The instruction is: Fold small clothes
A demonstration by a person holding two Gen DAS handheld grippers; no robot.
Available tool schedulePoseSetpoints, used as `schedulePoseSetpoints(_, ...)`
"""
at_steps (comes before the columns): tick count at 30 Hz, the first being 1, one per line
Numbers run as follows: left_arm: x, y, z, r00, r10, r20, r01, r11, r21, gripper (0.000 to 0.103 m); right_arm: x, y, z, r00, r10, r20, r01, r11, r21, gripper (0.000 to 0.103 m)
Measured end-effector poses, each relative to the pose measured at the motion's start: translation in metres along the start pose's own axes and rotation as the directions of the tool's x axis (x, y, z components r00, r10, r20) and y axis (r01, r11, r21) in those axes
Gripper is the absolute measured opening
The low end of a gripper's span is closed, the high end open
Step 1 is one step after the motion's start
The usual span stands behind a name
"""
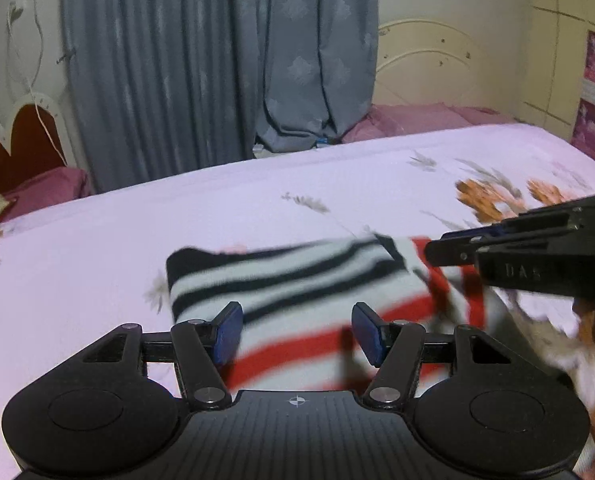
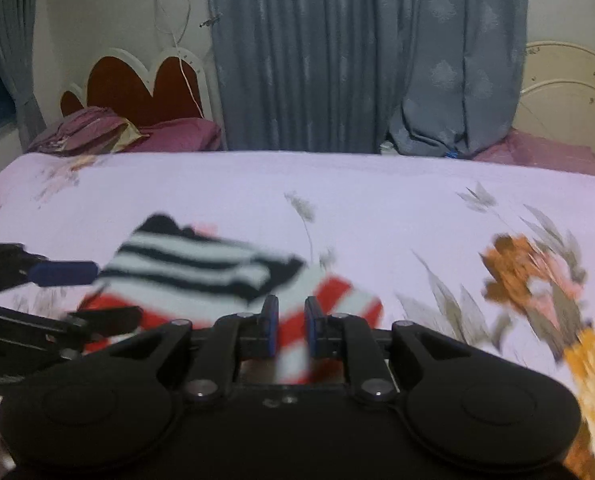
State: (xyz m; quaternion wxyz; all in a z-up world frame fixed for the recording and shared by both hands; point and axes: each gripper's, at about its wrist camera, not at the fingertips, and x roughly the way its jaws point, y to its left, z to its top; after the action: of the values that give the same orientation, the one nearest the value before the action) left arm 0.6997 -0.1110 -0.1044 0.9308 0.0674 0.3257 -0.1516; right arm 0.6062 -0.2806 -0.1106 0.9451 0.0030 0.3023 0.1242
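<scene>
Your right gripper (image 2: 291,330) is narrowed onto the near red-striped edge of the garment (image 2: 201,272). Your left gripper (image 1: 296,334) is spread wide, pads over the cloth, gripping nothing. The garment lies on the bed (image 2: 377,208), long axis left to right, black-striped part folded over the far side.

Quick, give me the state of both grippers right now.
Left gripper: open, jaws spread wide over the striped garment, holding nothing.
Right gripper: jaws narrowed with the garment's red-striped edge between them; a firm grip cannot be told.
</scene>
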Motion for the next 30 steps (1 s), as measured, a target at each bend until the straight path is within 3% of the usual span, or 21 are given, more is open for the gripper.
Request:
schedulePoseSetpoints(2,0.024,-0.002,0.0,0.999,-0.004,-0.05,0.005,1.0,0.011,0.061,0.016,0.002,0.004,1.0,0.008,-0.025,-0.008,1.0,-0.017,0.011)
schedulePoseSetpoints(3,0.04,-0.002,-0.004,0.993,-0.009,-0.116,0.01,1.0,0.014,0.061,0.033,0.002,0.002,0.995,-0.014,-0.1,0.011,1.0,-0.028,0.011)
schedulePoseSetpoints(4,0.045,0.001,-0.009,0.993,-0.028,-0.113,0.027,1.0,-0.012,0.061,0.046,0.001,-0.003,0.987,-0.056,-0.149,0.05,0.998,-0.044,0.011)
schedulePoseSetpoints(7,0.036,0.004,-0.007,0.995,-0.029,-0.099,0.026,0.999,-0.038,0.061,0.043,0.005,-0.004,0.988,-0.074,-0.134,0.065,0.995,-0.069,0.011)
schedulePoseSetpoints(10,0.01,0.0,-0.012,1.0,-0.026,-0.009,0.026,1.0,-0.004,0.061,0.026,0.005,-0.003,0.993,-0.077,-0.095,0.071,0.995,-0.065,0.015)
schedulePoseSetpoints(12,0.018,-0.003,-0.022,0.997,-0.023,-0.072,0.024,1.0,0.01,0.061,0.019,0.002,-0.008,0.996,-0.06,-0.066,0.057,0.997,-0.045,0.016)
schedulePoseSetpoints(13,0.02,-0.003,-0.026,0.998,-0.022,-0.064,0.023,0.999,0.023,0.061,0.029,0.002,-0.013,0.991,-0.068,-0.114,0.061,0.996,-0.06,0.016)
schedulePoseSetpoints(17,0.019,-0.007,-0.016,0.996,0.005,-0.086,-0.001,0.999,0.038,0.062,0.028,-0.001,-0.013,0.991,-0.064,-0.122,0.059,0.997,-0.041,0.016)
schedulePoseSetpoints(19,0.003,-0.013,-0.016,0.997,0.054,-0.049,-0.05,0.995,0.083,0.07,0.01,-0.004,-0.006,0.995,-0.067,-0.079,0.066,0.998,-0.022,0.019)
schedulePoseSetpoints(21,-0.02,-0.018,-0.022,0.999,0.039,0.002,-0.039,0.994,0.104,0.076,-0.013,-0.007,-0.005,0.999,-0.041,-0.015,0.041,0.999,-0.017,0.018)
schedulePoseSetpoints(24,-0.024,-0.026,-0.035,0.998,0.009,-0.067,-0.002,0.994,0.106,0.076,-0.027,-0.007,-0.021,0.998,0.01,-0.058,-0.011,1.0,-0.005,0.012)
schedulePoseSetpoints(26,-0.018,-0.034,-0.042,0.996,0.039,-0.081,-0.028,0.991,0.131,0.076,-0.014,-0.001,-0.037,0.99,-0.015,-0.139,0.01,0.999,-0.038,0.012)
schedulePoseSetpoints(30,-0.016,-0.039,-0.035,0.992,0.072,-0.102,-0.061,0.992,0.108,0.077,-0.01,0.001,-0.039,0.99,-0.035,-0.133,0.029,0.999,-0.045,0.012)
